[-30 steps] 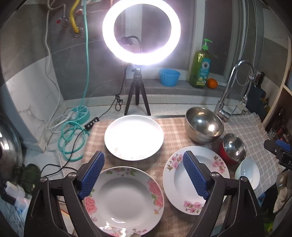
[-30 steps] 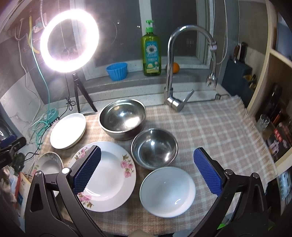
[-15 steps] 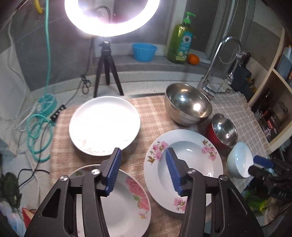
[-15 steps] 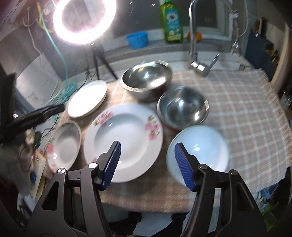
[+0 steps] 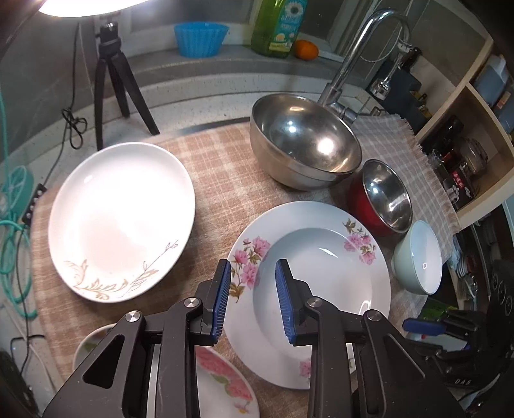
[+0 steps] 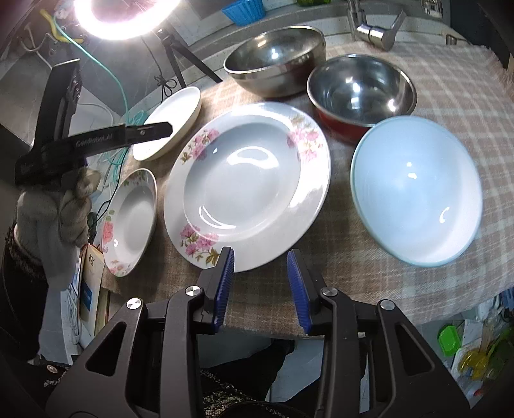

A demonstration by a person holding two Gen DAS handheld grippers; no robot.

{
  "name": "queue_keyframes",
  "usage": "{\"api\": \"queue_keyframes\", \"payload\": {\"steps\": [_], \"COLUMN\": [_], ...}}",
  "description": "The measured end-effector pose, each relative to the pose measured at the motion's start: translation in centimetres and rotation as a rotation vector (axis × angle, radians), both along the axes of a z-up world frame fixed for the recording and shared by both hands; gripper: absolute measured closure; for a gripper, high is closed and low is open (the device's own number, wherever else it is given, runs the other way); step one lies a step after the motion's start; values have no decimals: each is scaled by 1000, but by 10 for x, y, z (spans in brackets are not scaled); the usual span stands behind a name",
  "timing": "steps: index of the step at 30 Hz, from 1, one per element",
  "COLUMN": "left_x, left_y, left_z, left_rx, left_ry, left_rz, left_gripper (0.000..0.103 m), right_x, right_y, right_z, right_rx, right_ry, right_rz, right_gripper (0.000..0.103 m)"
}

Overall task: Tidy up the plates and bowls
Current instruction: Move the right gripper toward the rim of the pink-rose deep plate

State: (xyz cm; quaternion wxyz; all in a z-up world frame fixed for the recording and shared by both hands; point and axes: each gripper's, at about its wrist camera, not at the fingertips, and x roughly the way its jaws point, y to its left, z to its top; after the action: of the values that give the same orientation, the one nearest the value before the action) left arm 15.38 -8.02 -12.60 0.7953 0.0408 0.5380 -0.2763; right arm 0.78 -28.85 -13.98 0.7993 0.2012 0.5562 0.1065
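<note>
A large floral plate [image 5: 321,270] [image 6: 247,189] lies mid-cloth. My left gripper [image 5: 253,283] is open and empty over its left rim. My right gripper [image 6: 261,267] is open and empty at its near edge. A plain white plate [image 5: 122,218] [image 6: 173,119] lies at the left. A small floral plate [image 5: 225,386] [image 6: 131,218] lies at the near left. A large steel bowl [image 5: 305,141] [image 6: 276,61], a red-sided steel bowl [image 5: 385,193] [image 6: 359,90] and a pale white bowl [image 5: 417,257] [image 6: 417,189] stand to the right.
A checked cloth [image 6: 449,96] covers the counter. A tap [image 5: 363,54] stands behind the bowls. A tripod [image 5: 112,74] with a ring light, cables [image 5: 13,225], a blue cup [image 5: 200,38] and a soap bottle [image 5: 279,25] are at the back. Shelves [image 5: 465,128] are on the right.
Both grippers have narrowed their jaws and moved down and in toward the large floral plate. The left one shifted right from the small floral plate.
</note>
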Motion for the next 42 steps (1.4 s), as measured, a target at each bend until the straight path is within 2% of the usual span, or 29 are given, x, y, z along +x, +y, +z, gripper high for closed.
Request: {"api": "queue_keyframes", "payload": {"steps": [10,20,30,42], "left_x": [18,29,35,35], "left_y": [-7,-7,-12,-14], "left_z": [-19,-31,-39,-39], "left_rx": [22,37,43,40], "left_ry": [57,101,130,130], "left_rz": [-32,-28,-44,-49], "left_gripper": [78,78,80,80], "right_x": [2,11,18,22], "right_y": [-11,-15,-16,-17], "right_z": [-21,-33,-39,-39], "right_rx": [81,142,149,137], "right_ry": [64,89,104,119], "right_rz": [-61,-79,-85,-64], "right_gripper": [71,76,80,80]}}
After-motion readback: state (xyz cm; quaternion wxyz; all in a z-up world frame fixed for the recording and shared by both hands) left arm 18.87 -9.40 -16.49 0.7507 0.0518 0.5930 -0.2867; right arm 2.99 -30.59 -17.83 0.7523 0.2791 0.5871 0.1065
